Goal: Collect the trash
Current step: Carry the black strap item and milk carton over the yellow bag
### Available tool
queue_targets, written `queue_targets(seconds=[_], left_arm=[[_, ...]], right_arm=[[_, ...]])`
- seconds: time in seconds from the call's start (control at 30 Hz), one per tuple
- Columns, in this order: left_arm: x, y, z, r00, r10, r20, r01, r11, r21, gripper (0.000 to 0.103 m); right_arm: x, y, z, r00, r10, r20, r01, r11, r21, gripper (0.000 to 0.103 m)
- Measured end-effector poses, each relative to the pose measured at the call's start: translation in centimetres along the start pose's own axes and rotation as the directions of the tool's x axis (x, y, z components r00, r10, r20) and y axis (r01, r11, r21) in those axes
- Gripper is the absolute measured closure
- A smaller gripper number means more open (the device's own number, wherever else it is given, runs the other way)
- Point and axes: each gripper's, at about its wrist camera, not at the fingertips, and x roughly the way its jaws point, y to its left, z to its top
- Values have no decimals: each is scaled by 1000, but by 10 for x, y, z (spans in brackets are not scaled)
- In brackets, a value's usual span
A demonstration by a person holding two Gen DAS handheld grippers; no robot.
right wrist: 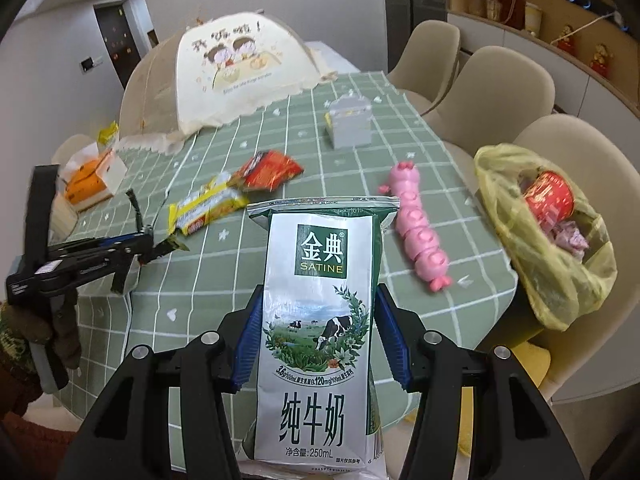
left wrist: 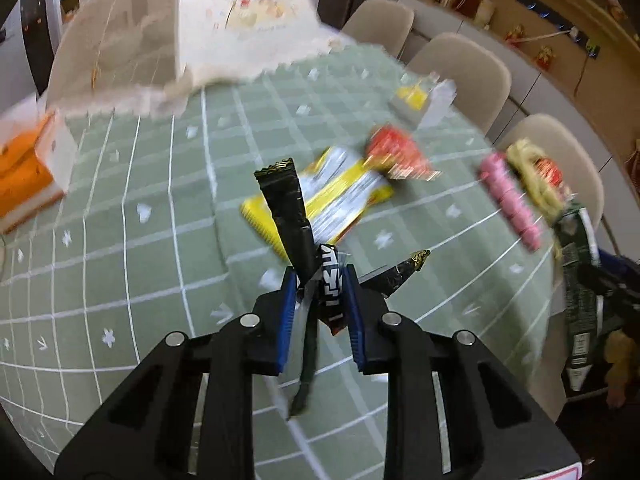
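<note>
We carry both loads to the yellow plastic bag [right wrist: 548,236]: left tool [left wrist: 320,296] pinches a crumpled black wrapper [left wrist: 298,236] above the bench [left wrist: 160,208]; right tool [right wrist: 316,336] clamps the silver-green milk carton [right wrist: 320,320].

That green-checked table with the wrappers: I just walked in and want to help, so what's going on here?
A person is clearing trash with a hand-held gripper in each hand. The left hand-held gripper is clamped on a crumpled black wrapper, lifted off the table. The right hand-held gripper holds a milk carton upright. A yellow wrapper and a red wrapper still lie on the cloth. A yellow trash bag, already partly filled, sits open on the right.
</note>
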Motion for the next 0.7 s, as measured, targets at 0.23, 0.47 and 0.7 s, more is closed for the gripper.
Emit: queue_targets(seconds=[0.23, 0.47, 0.7], left_arm=[[-43, -52, 44, 992, -49, 117, 45, 998, 37, 81], [-54, -128, 93, 978, -112, 175, 98, 992, 84, 80], [-44, -214, 123, 964, -178, 196, 150, 977, 149, 80]], right_arm=[[-33, -29, 30, 991, 22, 130, -18, 999, -32, 53], [-68, -83, 58, 967, 5, 256, 9, 999, -52, 53], [-108, -161, 73, 934, -45, 354, 66, 997, -48, 53]])
